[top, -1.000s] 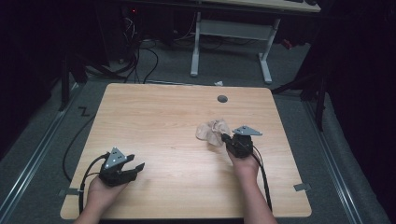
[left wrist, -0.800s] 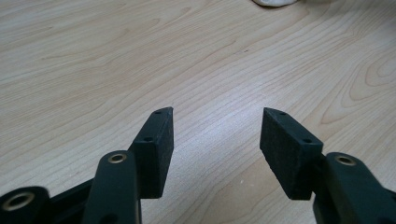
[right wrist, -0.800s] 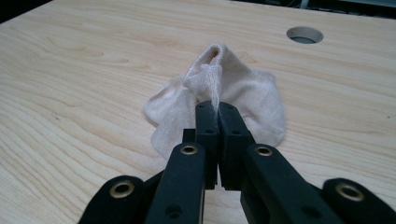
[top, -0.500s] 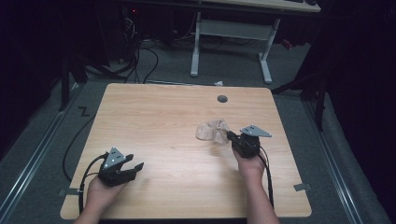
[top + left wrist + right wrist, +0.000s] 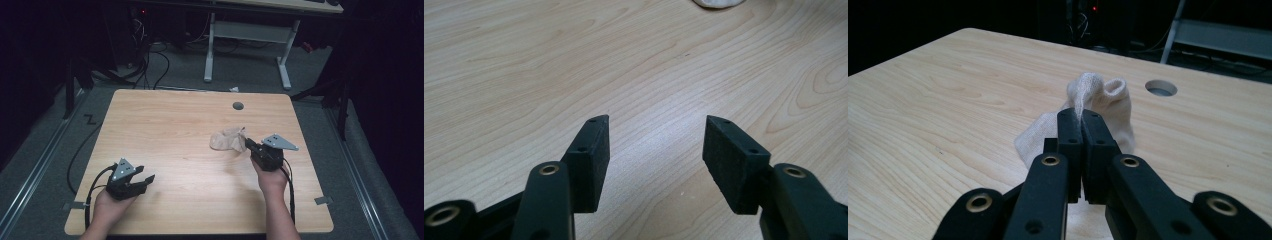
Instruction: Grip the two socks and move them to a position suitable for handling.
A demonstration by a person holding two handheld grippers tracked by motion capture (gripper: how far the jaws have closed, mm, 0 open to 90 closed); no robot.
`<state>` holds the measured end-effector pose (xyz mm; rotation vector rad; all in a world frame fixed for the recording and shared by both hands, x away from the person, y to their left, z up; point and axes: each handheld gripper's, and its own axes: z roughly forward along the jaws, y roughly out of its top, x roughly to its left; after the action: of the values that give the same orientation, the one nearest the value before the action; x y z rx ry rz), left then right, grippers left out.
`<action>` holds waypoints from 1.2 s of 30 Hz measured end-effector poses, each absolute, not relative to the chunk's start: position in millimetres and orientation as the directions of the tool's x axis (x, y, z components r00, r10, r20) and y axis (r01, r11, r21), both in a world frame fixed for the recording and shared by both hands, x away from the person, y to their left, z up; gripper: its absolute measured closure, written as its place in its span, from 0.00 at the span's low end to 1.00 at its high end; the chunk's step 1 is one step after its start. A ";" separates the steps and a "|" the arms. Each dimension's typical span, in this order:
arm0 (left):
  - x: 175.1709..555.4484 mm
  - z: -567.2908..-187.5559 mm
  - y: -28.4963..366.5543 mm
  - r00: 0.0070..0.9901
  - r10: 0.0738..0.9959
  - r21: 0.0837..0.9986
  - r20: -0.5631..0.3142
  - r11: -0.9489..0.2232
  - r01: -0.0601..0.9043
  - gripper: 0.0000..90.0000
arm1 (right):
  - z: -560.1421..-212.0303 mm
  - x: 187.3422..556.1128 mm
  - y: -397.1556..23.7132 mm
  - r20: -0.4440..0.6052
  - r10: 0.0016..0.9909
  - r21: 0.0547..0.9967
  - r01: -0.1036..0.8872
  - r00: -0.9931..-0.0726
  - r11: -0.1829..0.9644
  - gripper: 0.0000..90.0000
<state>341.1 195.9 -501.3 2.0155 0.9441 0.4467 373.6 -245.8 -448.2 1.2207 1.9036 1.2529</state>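
A crumpled beige sock [image 5: 227,139] lies right of the table's middle. My right gripper [image 5: 248,143] is shut on the sock's near edge. In the right gripper view the two black jaws pinch a fold of the sock [image 5: 1098,100], which rises from the wood at my right gripper [image 5: 1081,116]. My left gripper [image 5: 148,178] rests near the front left of the table, open, with nothing between its jaws. The left gripper view shows my left gripper [image 5: 655,129] spread over bare wood, and a pale edge of the sock [image 5: 719,3] far off at the top.
The wooden table [image 5: 165,130] has a round cable hole [image 5: 238,105] near its far edge. Behind the table stand a white desk frame [image 5: 247,35] and loose cables on the dark floor. Black cables trail from both grippers toward the front edge.
My right gripper has risen and drawn back toward the right, pulling the sock's edge up with it. The left gripper has stayed put.
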 end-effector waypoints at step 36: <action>340.4 -497.1 194.9 0.659 0.752 0.822 -0.012 -0.368 0.434 0.50 | -431.3 320.2 -192.8 -0.031 0.784 0.924 0.281 -0.620 0.259 0.99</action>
<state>340.4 194.9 -497.1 2.0147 0.9202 0.4671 320.2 -192.8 -431.3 0.9628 2.0424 1.3440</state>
